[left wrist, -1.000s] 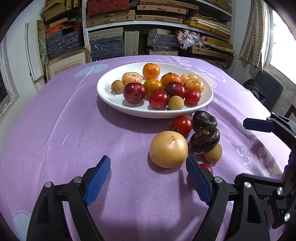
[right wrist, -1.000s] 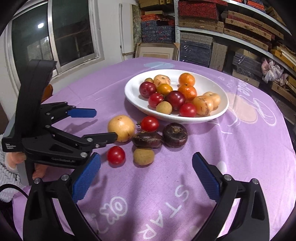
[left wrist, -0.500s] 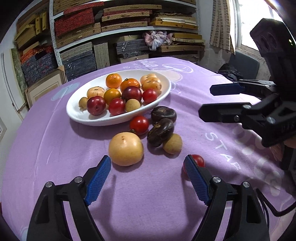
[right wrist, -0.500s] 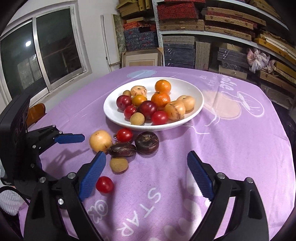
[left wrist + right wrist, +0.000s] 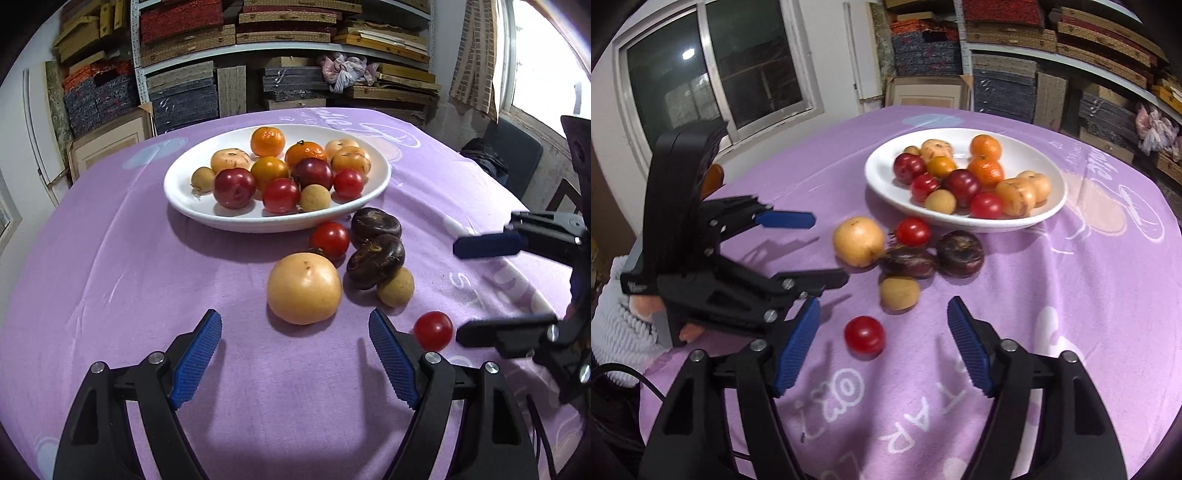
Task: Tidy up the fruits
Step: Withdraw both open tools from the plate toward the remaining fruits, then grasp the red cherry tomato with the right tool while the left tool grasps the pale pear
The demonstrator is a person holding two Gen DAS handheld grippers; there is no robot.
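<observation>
Round bench under a soft purple cloth printed with white letters and doodles. White glossy oval bowl sits toward the far side, holding a heap of smooth-skinned fruit: two orange mandarins with dimpled peel, dark red plums, red cherry tomatoes, pale tan longans, yellow-peach speckled fruits. Loose fruit lies on the cloth just in front of the bowl: a big round yellow pear with a matte, faintly spotted skin; a glossy tomato just behind it, near the bowl's rim; two dark brown-purple, flattened, wrinkled fruits touching each other; a small rough tan longan against the nearer dark one. A second cherry tomato, shiny and round, lies apart from the cluster, nearest the grippers. Left gripper: black plastic frame, ribbed blue pads, jaws wide and holding nothing, low over the cloth, the pear just ahead between the fingertips. Right gripper: same build, jaws wide, holding nothing, the lone tomato lying between its tips, closer to the left-hand pad. The grippers sit close side by side. Behind: shelves stacked with woven mats and flat boards; a window on one wall.
</observation>
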